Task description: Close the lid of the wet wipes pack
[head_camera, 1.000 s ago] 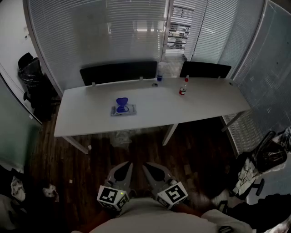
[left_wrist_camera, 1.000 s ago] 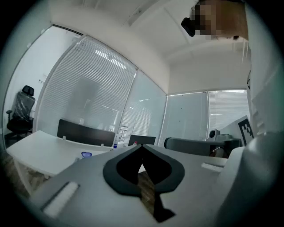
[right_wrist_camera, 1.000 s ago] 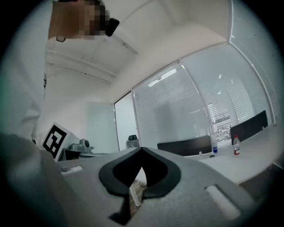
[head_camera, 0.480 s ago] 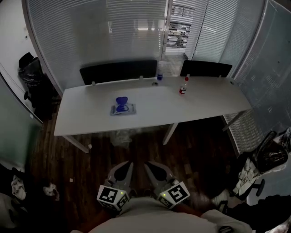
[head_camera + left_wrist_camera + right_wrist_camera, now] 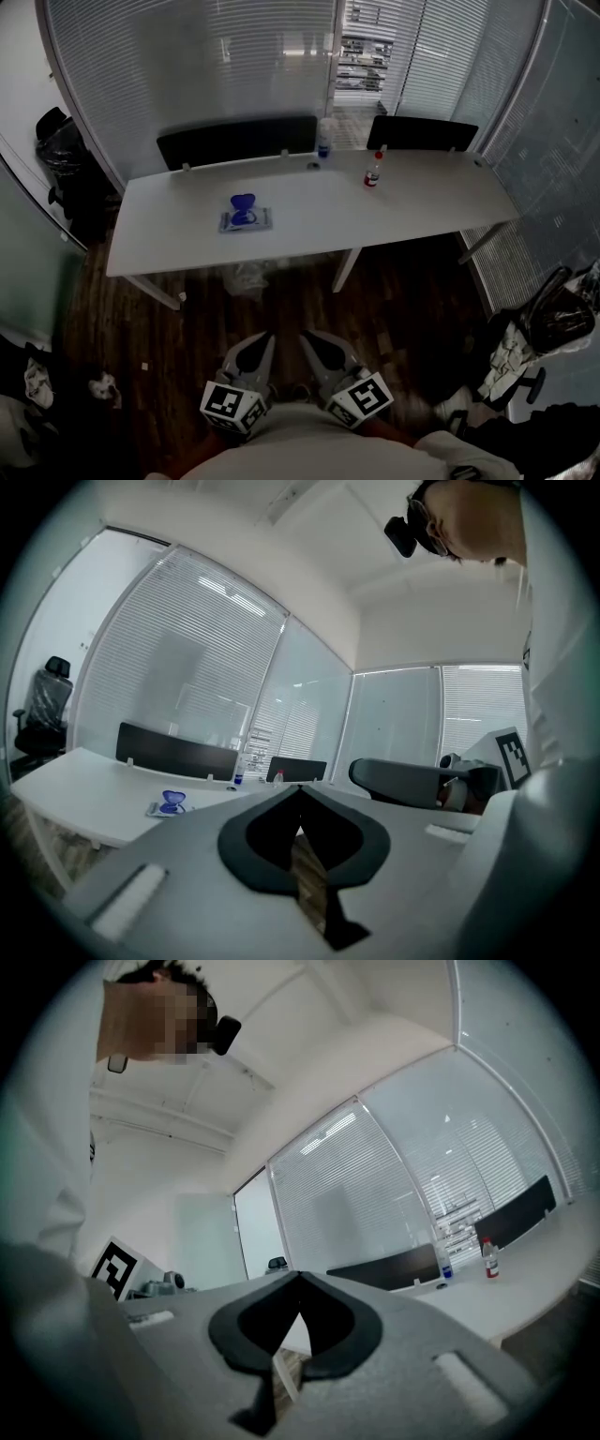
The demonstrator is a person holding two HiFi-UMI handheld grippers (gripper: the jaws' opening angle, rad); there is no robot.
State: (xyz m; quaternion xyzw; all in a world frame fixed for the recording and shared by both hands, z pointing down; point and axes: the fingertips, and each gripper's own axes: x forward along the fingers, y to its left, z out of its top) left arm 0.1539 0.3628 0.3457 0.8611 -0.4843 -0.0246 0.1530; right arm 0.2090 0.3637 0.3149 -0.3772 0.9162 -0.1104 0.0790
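Note:
The wet wipes pack (image 5: 246,218) lies flat on the long white table (image 5: 422,211), left of its middle, with its blue lid standing up open. It also shows small and far off in the left gripper view, as the wipes pack (image 5: 169,806). My left gripper (image 5: 265,339) and right gripper (image 5: 307,339) are held side by side close to my body, above the dark wood floor and well short of the table. Each one's jaws meet at the tips with nothing between them: left gripper (image 5: 300,787), right gripper (image 5: 300,1275).
A red-capped bottle (image 5: 372,176) and a blue-based bottle (image 5: 323,145) stand near the table's far edge. Two black panels (image 5: 239,141) line that edge. Crumpled plastic (image 5: 246,277) lies under the table. A black office chair (image 5: 58,155) is at the left, bags (image 5: 553,323) at the right.
The head view has shifted a little, so the table and pack sit slightly further left and up in the picture. Both grippers stay shut in the same place near my body.

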